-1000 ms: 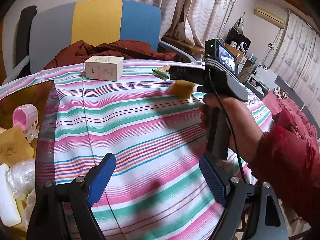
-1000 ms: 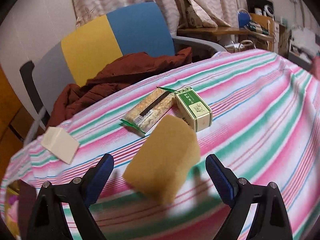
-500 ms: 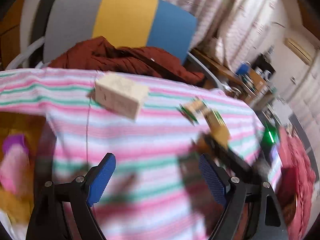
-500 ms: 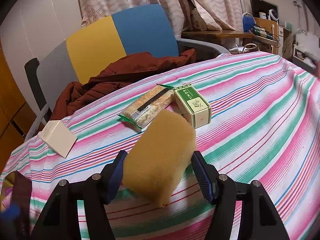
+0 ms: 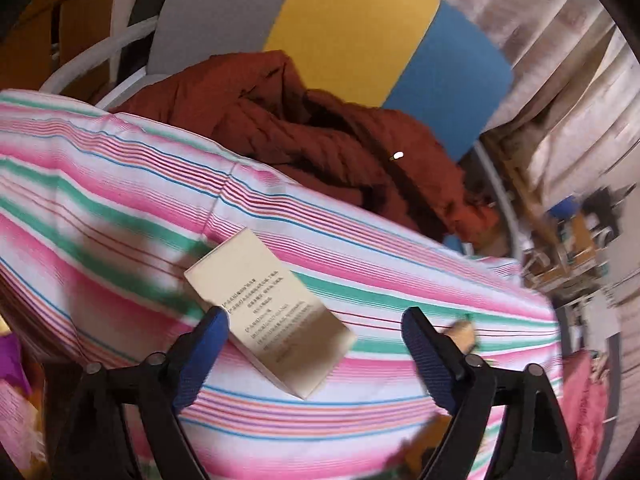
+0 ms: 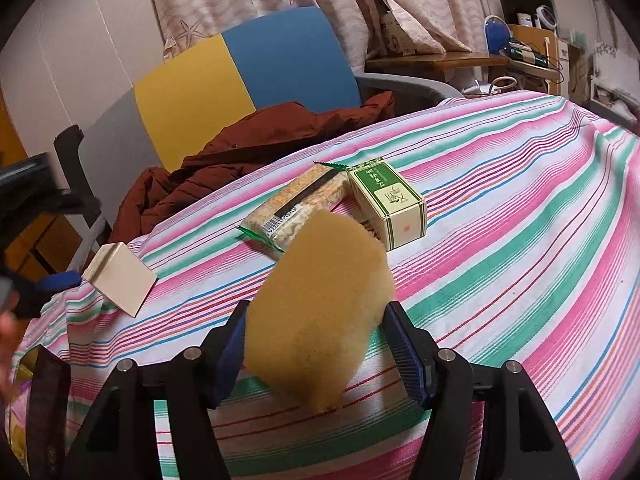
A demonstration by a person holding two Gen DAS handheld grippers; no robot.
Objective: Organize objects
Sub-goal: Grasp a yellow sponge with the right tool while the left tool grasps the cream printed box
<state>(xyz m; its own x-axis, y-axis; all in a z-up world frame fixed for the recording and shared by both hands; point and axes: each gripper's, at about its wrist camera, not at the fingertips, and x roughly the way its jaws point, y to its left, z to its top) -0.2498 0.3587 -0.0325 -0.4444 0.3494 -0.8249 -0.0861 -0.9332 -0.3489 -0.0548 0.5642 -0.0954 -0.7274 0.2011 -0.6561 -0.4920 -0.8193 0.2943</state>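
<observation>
My right gripper (image 6: 316, 344) is shut on a yellow sponge (image 6: 320, 312) and holds it over the striped tablecloth (image 6: 520, 248). Beyond it lie a clear snack packet (image 6: 298, 210) and a green and cream box (image 6: 390, 204), side by side. A cream box (image 6: 120, 278) lies at the left. In the left wrist view my left gripper (image 5: 314, 350) is open, with the cream box (image 5: 272, 312) lying between its fingers, close to the left pad (image 5: 200, 356). The left gripper's blue tip (image 6: 56, 282) shows beside the cream box in the right wrist view.
A dark red jacket (image 5: 320, 136) lies on a grey, yellow and blue chair (image 5: 352, 32) behind the table. A brown bin edge (image 6: 48, 400) with pink and purple items (image 5: 8, 360) sits at the table's left. Desks and clutter (image 6: 520, 52) stand at the right.
My right gripper has closed on the sponge and lifted it slightly. My left gripper has swung forward and left to the cream box, which now lies between its open fingers.
</observation>
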